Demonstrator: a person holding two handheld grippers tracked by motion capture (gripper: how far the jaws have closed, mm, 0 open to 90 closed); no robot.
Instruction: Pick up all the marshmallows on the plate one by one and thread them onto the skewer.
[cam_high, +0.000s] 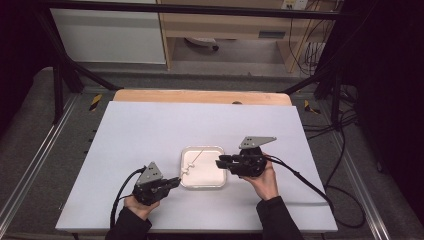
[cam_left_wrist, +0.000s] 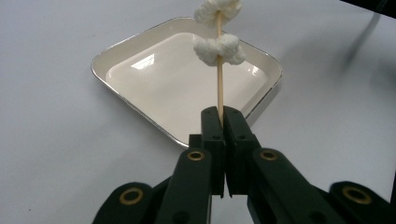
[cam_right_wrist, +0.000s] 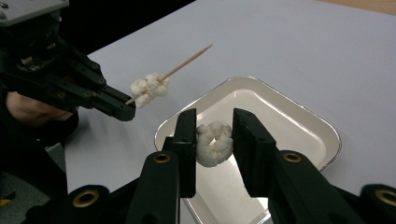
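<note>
My left gripper (cam_left_wrist: 222, 112) is shut on the lower end of a thin wooden skewer (cam_left_wrist: 219, 88) that carries two white puffed rings (cam_left_wrist: 218, 48). In the high view that gripper (cam_high: 176, 181) sits at the tray's left front corner, the skewer (cam_high: 196, 157) slanting up over the tray. My right gripper (cam_right_wrist: 214, 122) is shut on another white puffed ring (cam_right_wrist: 214, 143), held above the white square tray (cam_right_wrist: 299, 133). In the high view this gripper (cam_high: 220, 161) hovers at the tray's (cam_high: 202, 183) right edge. The right gripper view shows the left gripper (cam_right_wrist: 122, 108) and the skewer (cam_right_wrist: 184, 63) to the upper left.
A white board (cam_high: 150, 130) covers the table, with a wooden strip (cam_high: 200, 96) at its far edge. Cables (cam_high: 305, 180) trail from both grippers. Dark frame legs (cam_high: 60, 75) stand at the far corners.
</note>
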